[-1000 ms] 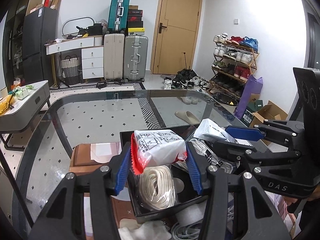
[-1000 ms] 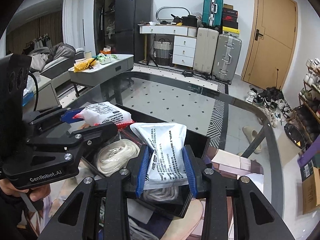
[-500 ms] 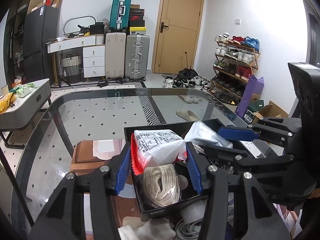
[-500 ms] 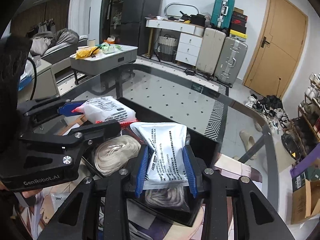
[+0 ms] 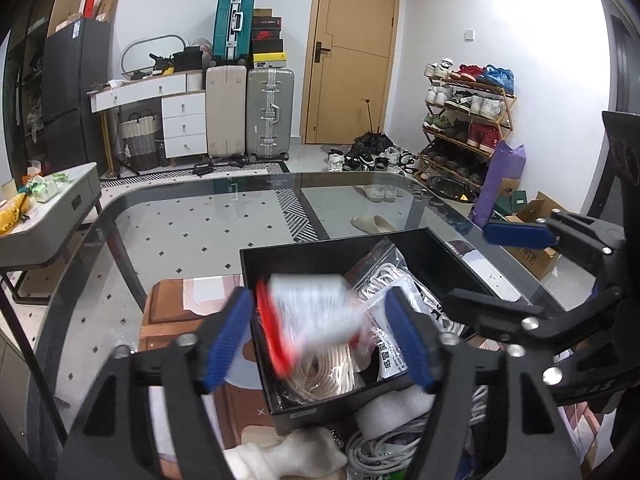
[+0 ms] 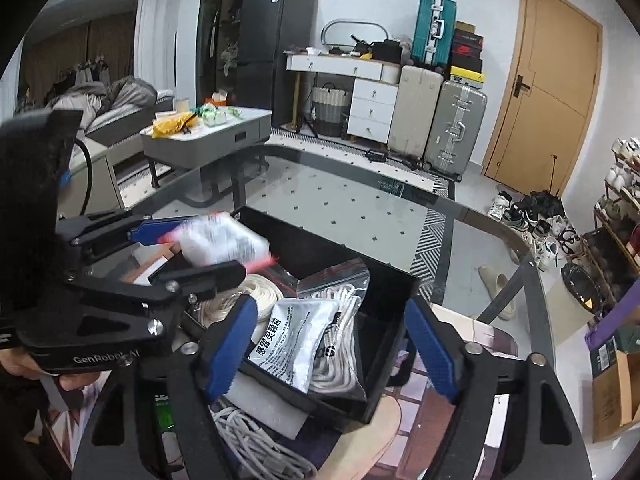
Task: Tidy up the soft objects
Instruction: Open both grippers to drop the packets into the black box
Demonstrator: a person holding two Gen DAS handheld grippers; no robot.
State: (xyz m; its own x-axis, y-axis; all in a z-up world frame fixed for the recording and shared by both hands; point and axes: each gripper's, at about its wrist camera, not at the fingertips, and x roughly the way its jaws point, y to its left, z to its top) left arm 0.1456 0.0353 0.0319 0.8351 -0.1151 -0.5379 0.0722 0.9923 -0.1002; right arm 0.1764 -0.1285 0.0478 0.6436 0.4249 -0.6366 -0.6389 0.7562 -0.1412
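A black box [image 6: 384,280] holds cream rope [image 6: 260,292] and a white packet [image 6: 296,340] printed black.

- Tabletop [image 5: 192,232]: smooth, glossy glass.
- Black box [image 6: 384,280]: matt walls.
- Silver pouch [image 6: 296,340]: shiny foil-like plastic.
- Rope coil [image 5: 320,372]: rough, cream cord.

Left hand-held gripper [image 5: 320,336] opening – blurred pkt [image 5: 312,316] betw pads, over black box [image 5: 316,252]
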